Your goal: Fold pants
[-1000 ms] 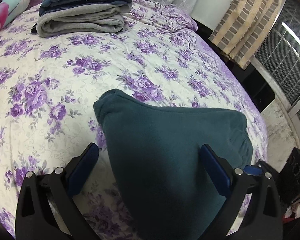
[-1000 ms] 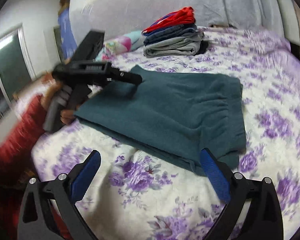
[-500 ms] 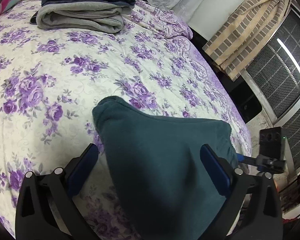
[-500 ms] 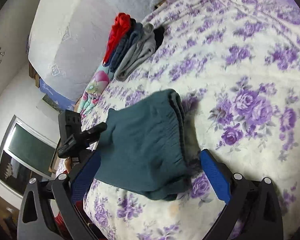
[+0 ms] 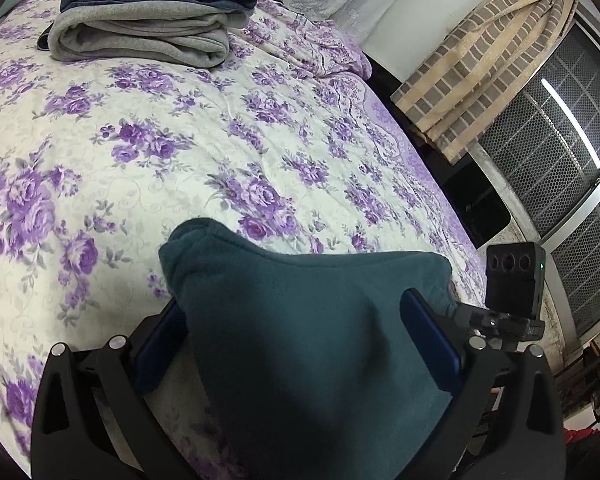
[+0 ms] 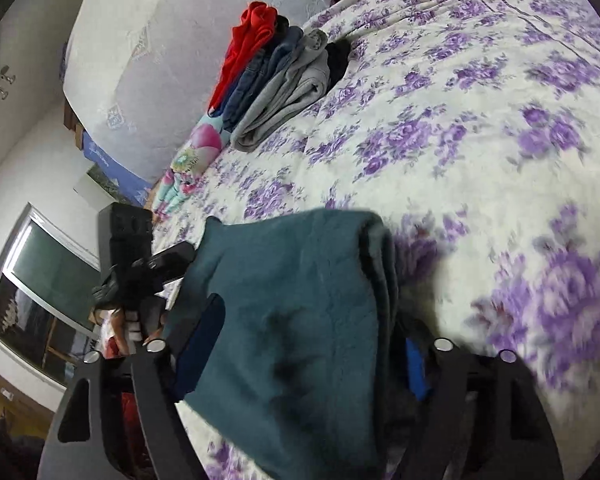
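On the left side, the left gripper (image 5: 296, 344) stands over the near end of the teal pants (image 5: 308, 344); its 2 blue pads (image 5: 428, 344) are spread wide with the folded cloth lying between them, and no pinch shows, so I read it as not gripping. The pants rest on the near part of the floral bedspread (image 5: 180, 148), already folded down to a compact bundle; well beyond them, near the head of the bed, sits the stack of folded clothes (image 5: 148, 20), grey at the bottom, denim above, red on top.

Further right, the right gripper (image 6: 312, 352) straddles the other end of the bundle, at its layered edge (image 6: 380, 280); its jaws have just been closing, with the pants between them, but the right pad is half hidden by cloth and the view is blurred, so I cannot tell whether they press yet. The curtain (image 5: 484, 52) and window hang beyond the bed's right side.

Judgement: the folding looks nearly finished, and this step is taking hold of the bundle at both ends; the next move calls for both grippers to bite all layers together, so that no layer slips out when the pants are lifted or given 1 more fold.
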Motion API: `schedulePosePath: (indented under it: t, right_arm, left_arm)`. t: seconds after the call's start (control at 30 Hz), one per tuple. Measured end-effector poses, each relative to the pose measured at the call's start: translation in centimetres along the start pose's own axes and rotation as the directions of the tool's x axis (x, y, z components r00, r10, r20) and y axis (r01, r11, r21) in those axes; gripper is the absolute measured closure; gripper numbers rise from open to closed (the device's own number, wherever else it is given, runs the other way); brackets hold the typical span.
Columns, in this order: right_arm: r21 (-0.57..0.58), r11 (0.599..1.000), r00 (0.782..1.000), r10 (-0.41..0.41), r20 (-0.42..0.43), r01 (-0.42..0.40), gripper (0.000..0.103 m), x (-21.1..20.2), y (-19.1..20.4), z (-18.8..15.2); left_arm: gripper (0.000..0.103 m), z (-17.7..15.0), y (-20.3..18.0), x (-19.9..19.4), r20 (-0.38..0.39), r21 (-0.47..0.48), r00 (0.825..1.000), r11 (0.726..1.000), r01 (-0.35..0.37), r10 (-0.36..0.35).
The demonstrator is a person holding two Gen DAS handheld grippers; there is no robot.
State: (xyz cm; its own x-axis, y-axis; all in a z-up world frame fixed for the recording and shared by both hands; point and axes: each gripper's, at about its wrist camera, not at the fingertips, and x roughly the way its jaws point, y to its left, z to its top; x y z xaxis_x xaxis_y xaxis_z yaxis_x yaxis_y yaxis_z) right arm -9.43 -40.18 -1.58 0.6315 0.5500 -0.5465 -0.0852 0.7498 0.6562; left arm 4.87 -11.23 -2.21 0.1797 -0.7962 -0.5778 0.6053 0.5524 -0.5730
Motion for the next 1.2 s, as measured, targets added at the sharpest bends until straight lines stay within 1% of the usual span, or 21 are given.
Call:
schedulePosePath:
  t: [0.07,0.13,0.17,0.2,0.23,0.27,0.3,0.33,0.37,0.4,0.5,0.6,0.67,0.77,0.8,0.9,0.97,1.0,1.07,1.13,1.2]
  right_arm:
    - [-0.006,1.0,1.0,-0.007,0.004,0.007,0.033,-0.2,-0.1,-0.3]
    - [-0.028,0.999,0.999,-0.043,-0.005,0.042,0.035,0.3,0.2,-0.2]
    - [-0.044,0.997,0.998,-0.067,-0.002,0.067,0.039,0.5,0.5,-0.3]
    - [-0.06,0.994,0.996,-0.094,0.001,0.094,0.049,0.7,0.8,-0.4]
    - [-0.078,0.99,0.993,-0.12,0.012,0.121,0.055,0.6,1.2,-0.6]
    - [-0.083,0.989,0.993,-0.12,0.02,0.121,0.071,0.5,1.3,-0.7]
    - [-0.089,0.99,0.993,-0.111,0.028,0.113,0.078,0.4,1.4,-0.8]
    - [-0.105,0.987,0.992,-0.12,0.047,0.124,0.078,0.2,1.8,-1.0]
    - [-0.12,0.984,0.99,-0.128,0.06,0.134,0.079,0.0,2.2,-1.1]
    - [-0.134,0.981,0.989,-0.131,0.07,0.14,0.079,-0.1,2.6,-1.3]
    - [-0.172,0.976,0.989,-0.123,0.089,0.136,0.08,-0.8,3.7,-1.0]
    - [-0.198,0.973,0.99,-0.102,0.095,0.119,0.08,-1.1,4.8,0.3]
    - [-0.213,0.971,0.99,-0.084,0.112,0.106,0.08,-1.3,5.5,1.5]
    - [-0.209,0.975,0.991,-0.046,0.127,0.072,0.08,-1.4,6.0,2.0]
    - [-0.209,0.975,0.991,-0.046,0.128,0.072,0.08,-1.4,5.9,1.9]
    - [-0.174,0.982,0.991,-0.052,0.121,0.073,0.08,-1.2,5.0,1.7]
    - [-0.137,0.989,0.991,-0.042,0.126,0.059,0.08,-1.1,4.4,2.4]
    - [-0.127,0.991,0.991,-0.033,0.132,0.05,0.08,-1.0,4.4,2.8]
    - [-0.114,0.993,0.991,0.007,0.133,0.009,0.08,-0.2,4.7,4.9]
    - [-0.106,0.994,0.992,0.035,0.118,-0.022,0.08,1.9,5.3,7.8]
    - [-0.081,0.996,0.994,0.057,0.098,-0.049,0.08,4.4,5.4,10.5]
  left_arm:
    - [0.005,0.0,-0.2,0.0,-0.007,0.011,1.0,1.0,0.001,-0.001]
    - [0.005,-0.2,-0.7,0.1,-0.012,0.034,1.0,0.999,-0.008,0.008]
    - [0.005,-0.3,-1.0,0.0,-0.009,0.048,1.0,0.999,-0.02,0.02]
    - [0.012,-0.5,-1.2,0.0,-0.004,0.056,1.0,0.998,-0.03,0.03]
    - [0.019,-0.6,-1.4,-0.2,0.007,0.067,0.999,0.997,-0.046,0.046]
    - [0.039,-0.7,-1.6,-0.3,0.016,0.076,0.998,0.996,-0.056,0.055]
    - [0.05,-0.8,-1.7,-0.4,0.021,0.08,0.998,0.995,-0.063,0.062]
    - [0.052,-0.9,-1.8,-0.6,0.036,0.085,0.996,0.993,-0.081,0.078]
    - [0.058,-1.0,-1.8,-0.7,0.044,0.087,0.995,0.992,-0.088,0.084]
    - [0.066,-1.0,-1.9,-1.0,0.058,0.09,0.994,0.991,-0.097,0.092]
    - [0.081,-0.9,-2.0,-1.9,0.098,0.092,0.99,0.99,-0.106,0.097]
    - [0.083,-0.4,-2.1,-3.2,0.14,0.081,0.988,0.993,-0.084,0.072]
    - [0.084,-0.1,-2.1,-3.3,0.139,0.077,0.989,0.995,-0.067,0.056]
    - [0.085,-0.2,-1.9,-2.9,0.131,0.072,0.989,0.994,-0.081,0.071]
    - [0.085,-0.2,-1.7,-2.9,0.13,0.065,0.989,0.995,-0.076,0.068]
    - [0.086,0.1,-1.5,-3.1,0.128,0.049,0.99,0.997,-0.057,0.051]
    - [0.087,0.9,-1.6,-3.4,0.137,0.052,0.989,0.997,-0.063,0.055]
    - [0.087,1.6,-1.6,-3.9,0.155,0.056,0.986,0.996,-0.071,0.061]
    - [0.087,3.0,-1.5,-5.0,0.191,0.051,0.98,0.996,-0.074,0.063]
    - [0.087,4.9,-0.8,-6.5,0.248,0.022,0.966,0.997,-0.075,0.067]
    - [0.087,6.8,0.4,-7.8,0.293,-0.008,0.951,0.995,-0.101,0.099]
